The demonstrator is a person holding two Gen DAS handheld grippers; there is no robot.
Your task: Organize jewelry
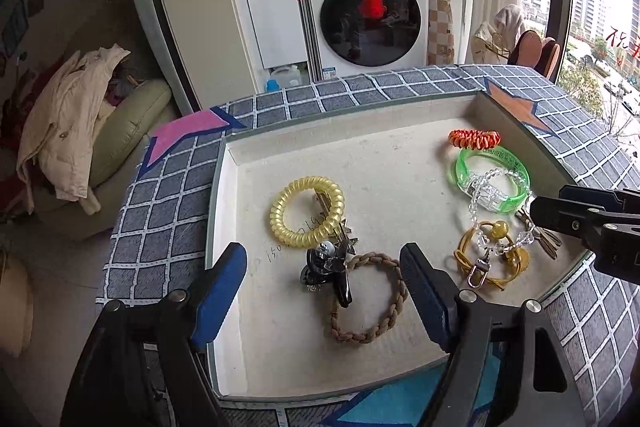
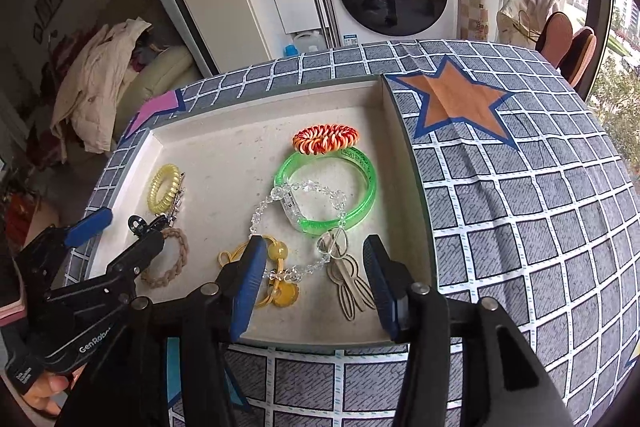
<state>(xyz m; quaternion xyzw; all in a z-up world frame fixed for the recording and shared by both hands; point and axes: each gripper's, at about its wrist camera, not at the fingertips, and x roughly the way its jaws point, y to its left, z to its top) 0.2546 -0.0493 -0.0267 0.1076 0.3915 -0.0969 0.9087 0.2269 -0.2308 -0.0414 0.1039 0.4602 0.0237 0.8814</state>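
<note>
Jewelry is gathered in the tray (image 1: 224, 211). Only the right-wrist view shows the wooden rabbit charm (image 2: 352, 285) whole, between the parted right gripper (image 2: 316, 279); the left gripper (image 1: 324, 291) is spread wide above the braided bracelet (image 1: 366, 297).

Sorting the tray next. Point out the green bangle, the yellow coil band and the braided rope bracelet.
green bangle (image 2: 362, 169): right wrist view, far rim.
yellow coil band (image 1: 308, 187): left wrist view, far arc of the coil.
braided rope bracelet (image 1: 376, 261): left wrist view, upper braid.
</note>
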